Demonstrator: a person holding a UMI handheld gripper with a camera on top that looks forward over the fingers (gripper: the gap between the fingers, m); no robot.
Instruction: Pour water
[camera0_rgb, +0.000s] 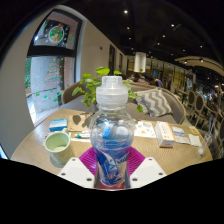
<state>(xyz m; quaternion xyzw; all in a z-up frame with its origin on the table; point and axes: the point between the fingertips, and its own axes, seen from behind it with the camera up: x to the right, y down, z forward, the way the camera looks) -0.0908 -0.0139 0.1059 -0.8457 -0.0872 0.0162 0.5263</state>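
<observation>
A clear plastic water bottle (112, 135) with a white cap and a blue label stands upright between my fingers. My gripper (112, 163) is shut on the water bottle, both magenta pads (90, 159) pressing its lower sides. The bottle holds some water. A pale green cup (58, 146) stands on the round wooden table (150, 148), to the left of the bottle and just ahead of the left finger. The bottle's base is hidden below the fingers.
A leafy green plant (92, 88) stands beyond the bottle. Small cards and boxes (172, 134) lie on the right part of the table, and a blue and white box (58, 124) sits behind the cup. A striped chair (158, 101) stands past the table.
</observation>
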